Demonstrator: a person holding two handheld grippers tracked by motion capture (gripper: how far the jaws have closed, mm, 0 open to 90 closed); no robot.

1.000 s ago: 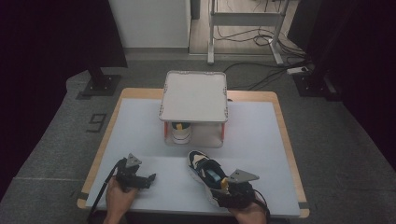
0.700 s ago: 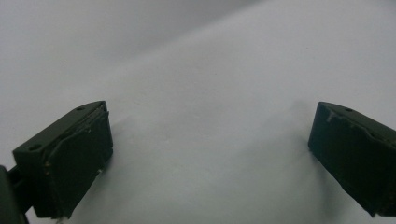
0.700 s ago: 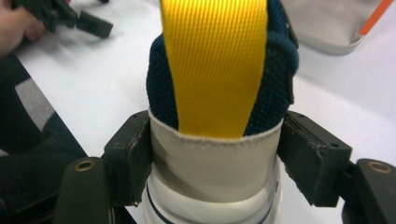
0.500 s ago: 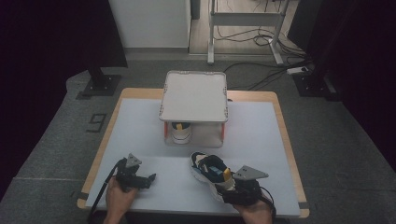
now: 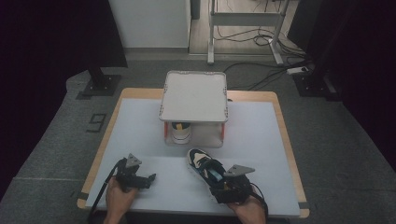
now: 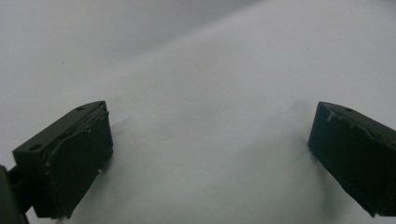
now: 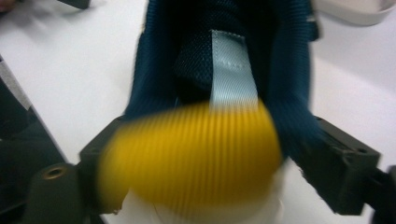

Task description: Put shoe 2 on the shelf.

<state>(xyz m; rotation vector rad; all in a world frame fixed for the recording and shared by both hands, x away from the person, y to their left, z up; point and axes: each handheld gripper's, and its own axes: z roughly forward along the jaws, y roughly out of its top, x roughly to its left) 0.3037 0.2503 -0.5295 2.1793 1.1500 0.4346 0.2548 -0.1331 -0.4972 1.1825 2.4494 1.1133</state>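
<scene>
I have the right gripper [image 5: 223, 185] closed on the heel of a dark navy mesh sneaker with a white sole and a yellow heel patch [image 5: 206, 169], which sits near the front edge of the white table top [image 5: 261, 140], toe pointing away toward the small white two-level rack with orange-red legs [image 5: 195, 97]. In the right gripper view the two black jaws stand on either side of the heel, pressing in on the yellow patch [image 7: 191, 158], with the pale grey pull tab [image 7: 232, 70] rising from the tongue beyond it.

A second sneaker with a white heel [image 5: 180, 132] stands under the rack's top shelf, on the left side, so I judge the step in hand is carrying this one over to sit beside it.

The left gripper [image 5: 140, 178] rests on the table well apart from the shoe, jaws wide open with bare table between them [image 6: 210, 154].

To do this well I would hold the squeeze firm on the heel — a soft collar can fold and slip — lift just enough to clear the surface, keep the toe level and aimed at the free right side, and go in low so the shoe passes under the shelf edge without knocking the legs or its partner.
</scene>
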